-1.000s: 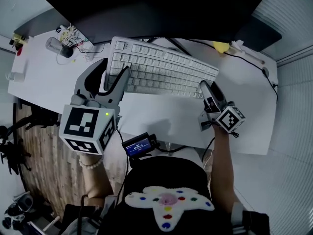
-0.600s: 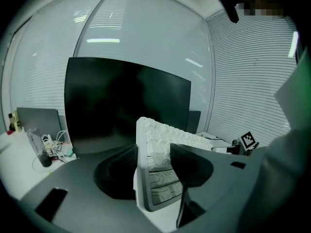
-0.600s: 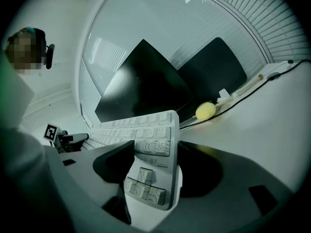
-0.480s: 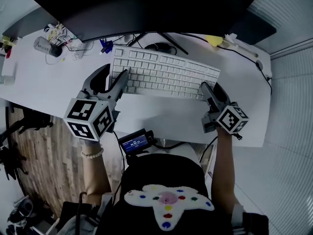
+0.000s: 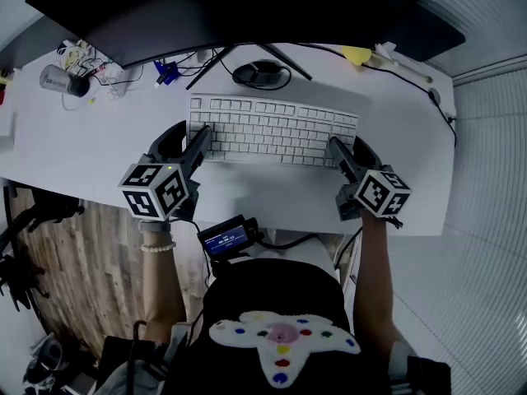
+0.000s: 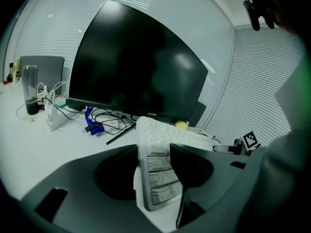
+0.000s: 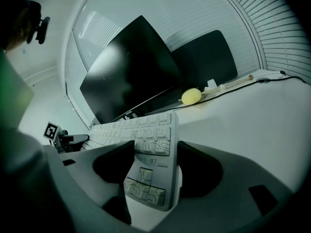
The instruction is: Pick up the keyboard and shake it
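Now you held both grippers at the keyboard, which lay flat on the desk in front of the monitor. Your left gripper had its jaws spread around the keyboard's left front corner, one jaw outside the end and the other over the keys. Your right gripper was spread the same way, with the keyboard's right end between its jaws. Neither pair plainly squeezed it.

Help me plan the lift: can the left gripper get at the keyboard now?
Probably yes: the left gripper's open jaws straddle the keyboard's left end, with nothing else between them.
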### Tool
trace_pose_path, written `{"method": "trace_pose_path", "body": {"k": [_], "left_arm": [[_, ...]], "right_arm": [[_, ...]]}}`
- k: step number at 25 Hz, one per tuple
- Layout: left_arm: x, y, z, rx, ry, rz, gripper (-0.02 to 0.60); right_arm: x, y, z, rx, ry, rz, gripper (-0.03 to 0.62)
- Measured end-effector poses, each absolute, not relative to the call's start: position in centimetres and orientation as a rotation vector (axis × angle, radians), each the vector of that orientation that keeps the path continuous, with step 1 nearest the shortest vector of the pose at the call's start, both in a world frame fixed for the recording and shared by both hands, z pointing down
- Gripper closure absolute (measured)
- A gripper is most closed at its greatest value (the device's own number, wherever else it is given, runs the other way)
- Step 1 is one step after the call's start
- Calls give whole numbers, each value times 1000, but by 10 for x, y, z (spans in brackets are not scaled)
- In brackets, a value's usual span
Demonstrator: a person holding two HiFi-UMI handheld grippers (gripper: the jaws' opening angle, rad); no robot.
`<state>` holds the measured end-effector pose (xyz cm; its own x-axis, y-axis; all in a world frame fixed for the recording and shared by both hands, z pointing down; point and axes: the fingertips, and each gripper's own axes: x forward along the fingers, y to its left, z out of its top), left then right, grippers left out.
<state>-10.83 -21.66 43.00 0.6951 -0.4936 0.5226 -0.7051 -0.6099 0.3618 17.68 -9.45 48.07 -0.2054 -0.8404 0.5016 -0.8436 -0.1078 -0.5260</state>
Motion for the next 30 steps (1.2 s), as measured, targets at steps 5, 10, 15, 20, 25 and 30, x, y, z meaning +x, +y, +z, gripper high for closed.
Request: {"method": "trace_pose_path", "body": {"k": [5, 10, 15, 20, 25, 30], "left_arm": [[-109, -216, 459, 2290, -888, 520, 357], [-114, -218, 487, 2238, -861, 548, 357], [-117, -221, 511, 2204, -837, 576, 357], [-118, -219, 528, 2174, -830, 593, 357], [-118, -218, 538, 2145, -823, 606, 356], [-118, -217, 544, 2128, -817, 606, 354]], "right_arm": [[177, -93, 499, 1949, -2033, 1268, 306], [171, -92, 518, 1931, -1969, 1309, 306], [167, -92, 536, 1929, -1920, 1329, 306], [167, -93, 547, 1918, -1894, 1319, 306], [167, -93, 546, 1919, -1881, 1283, 306], [167, -93, 546, 1926, -1872, 1252, 306]]}}
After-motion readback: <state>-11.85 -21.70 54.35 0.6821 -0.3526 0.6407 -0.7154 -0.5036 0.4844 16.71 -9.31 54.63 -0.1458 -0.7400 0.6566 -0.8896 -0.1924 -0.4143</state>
